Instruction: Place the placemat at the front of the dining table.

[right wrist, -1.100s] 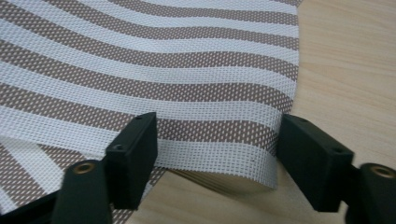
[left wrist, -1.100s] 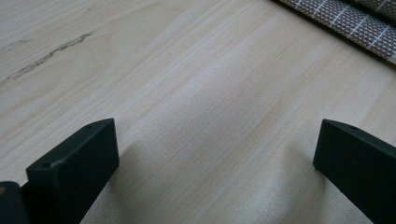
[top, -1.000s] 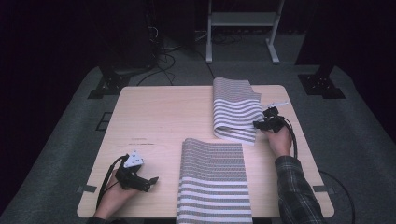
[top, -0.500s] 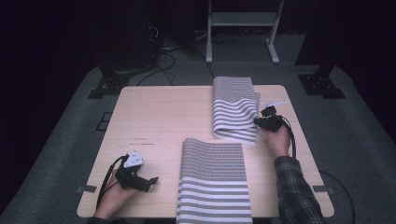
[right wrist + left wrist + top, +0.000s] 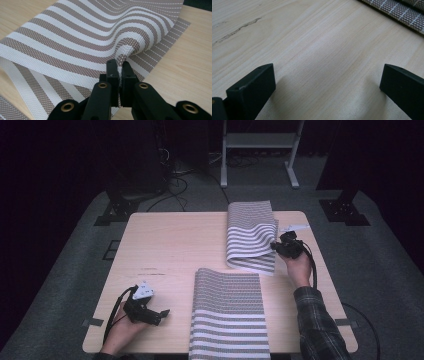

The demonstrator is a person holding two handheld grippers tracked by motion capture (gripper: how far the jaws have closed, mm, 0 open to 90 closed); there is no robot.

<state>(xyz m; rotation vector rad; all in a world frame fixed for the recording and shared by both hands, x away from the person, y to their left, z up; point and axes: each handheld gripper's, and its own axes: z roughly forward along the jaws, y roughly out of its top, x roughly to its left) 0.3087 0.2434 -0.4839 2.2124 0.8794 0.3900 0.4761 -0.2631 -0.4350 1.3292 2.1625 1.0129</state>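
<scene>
Two striped woven mats lie on one wooden table (image 5: 165, 245). The first striped mat (image 5: 250, 237) sits toward two o'clock of the tabletop, and the second striped mat (image 5: 227, 315) lies at six o'clock. Two handheld grippers are present: the left gripper (image 5: 162, 312) at eight o'clock and the right gripper (image 5: 274, 246) at three o'clock. Beyond the table, at twelve o'clock, stands one metal frame stand (image 5: 257, 142).

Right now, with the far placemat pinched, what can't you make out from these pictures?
- Brown-and-white striped woven far placemat: its underside; right gripper view, hidden by the raised fold.
- Layers pinched by the right gripper: right gripper view, the shut jaws hide them.
- Matching striped near placemat: front end; high view, cut off at the bottom edge.
</scene>
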